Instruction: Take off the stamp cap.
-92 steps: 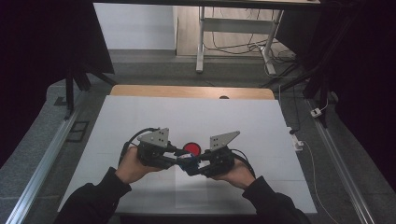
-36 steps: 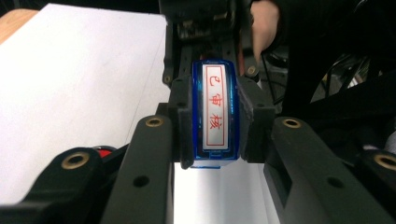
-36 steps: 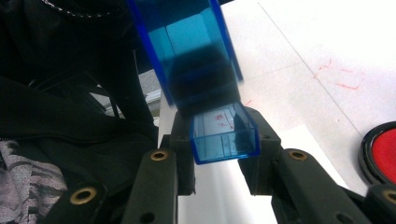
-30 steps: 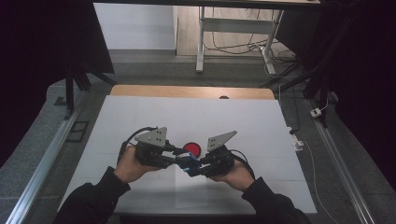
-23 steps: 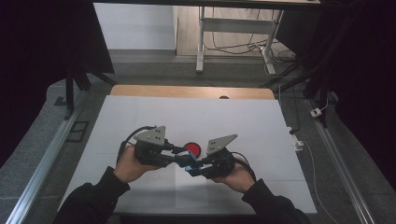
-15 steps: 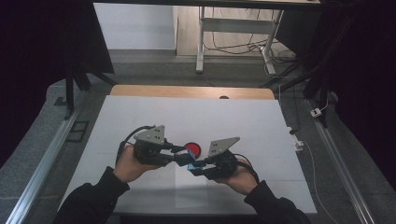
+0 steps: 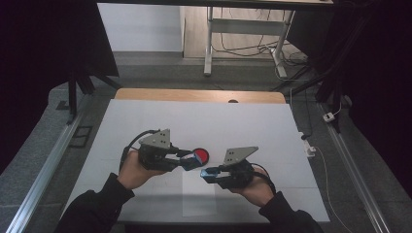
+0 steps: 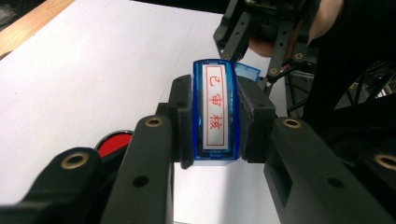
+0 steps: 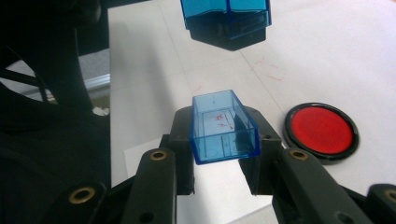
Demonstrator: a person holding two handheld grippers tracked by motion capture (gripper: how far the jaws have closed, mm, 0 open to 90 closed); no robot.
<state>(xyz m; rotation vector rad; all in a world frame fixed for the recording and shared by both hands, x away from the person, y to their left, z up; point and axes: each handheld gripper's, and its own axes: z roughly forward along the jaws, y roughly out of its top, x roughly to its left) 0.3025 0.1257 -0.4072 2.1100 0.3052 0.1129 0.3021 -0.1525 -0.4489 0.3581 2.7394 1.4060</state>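
My left gripper (image 7: 191, 160) is shut on a blue stamp body (image 8: 215, 112) with a white label bearing red characters, held just above the table. The stamp body (image 9: 226, 21) hangs at the top of the right gripper view. My right gripper (image 7: 206, 174) is shut on the stamp's clear blue cap (image 9: 224, 126), which has red ink marks inside. The cap (image 7: 209, 173) sits a short way off the stamp body (image 7: 188, 162), toward the front right. A round red ink pad (image 7: 200, 156) in a black rim lies open on the table just behind both gripper tips.
A white sheet covers the table (image 7: 243, 121), with a wooden strip (image 7: 194, 95) along the far edge. A smaller paper sheet (image 7: 199, 196) lies near the front edge. Metal rails (image 7: 43, 170) run along both sides. A desk frame and cables (image 7: 243, 43) stand beyond.
The two grippers were pressed together at the stamp. Now the right gripper has drawn back toward the front right with the cap, leaving the stamp body in the left gripper.
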